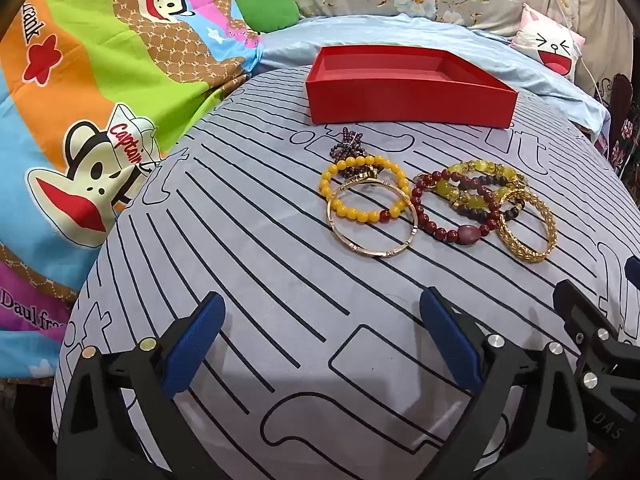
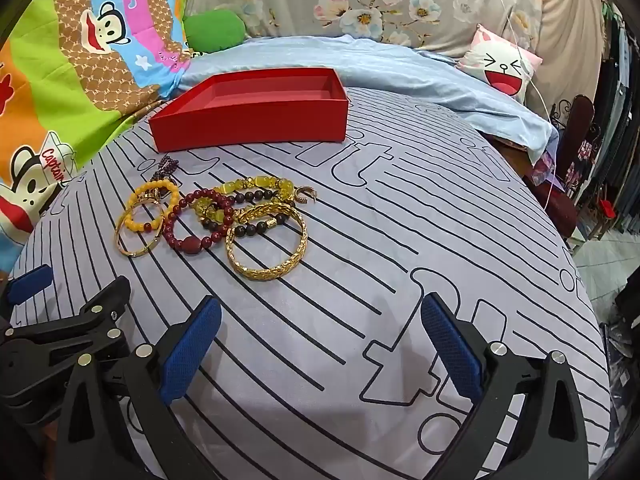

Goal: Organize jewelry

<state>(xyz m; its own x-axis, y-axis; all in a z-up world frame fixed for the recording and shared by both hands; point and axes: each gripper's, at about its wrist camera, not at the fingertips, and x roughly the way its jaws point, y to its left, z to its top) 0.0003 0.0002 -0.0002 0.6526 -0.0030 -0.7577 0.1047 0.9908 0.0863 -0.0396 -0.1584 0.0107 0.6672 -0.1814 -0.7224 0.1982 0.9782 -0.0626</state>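
Several bracelets lie in a cluster on the striped grey cloth: a yellow bead bracelet, a thin gold bangle, a dark red bead bracelet, a wide gold bangle, yellow-green and dark bead strands, and small purple beads. An empty red box stands behind them. My left gripper is open and empty, short of the cluster. My right gripper is open and empty, to the right of it.
A colourful cartoon blanket lies at the left. A light blue sheet and a pink cartoon pillow lie behind the box. The bed's right edge drops to furniture and floor. The right gripper's body shows in the left wrist view.
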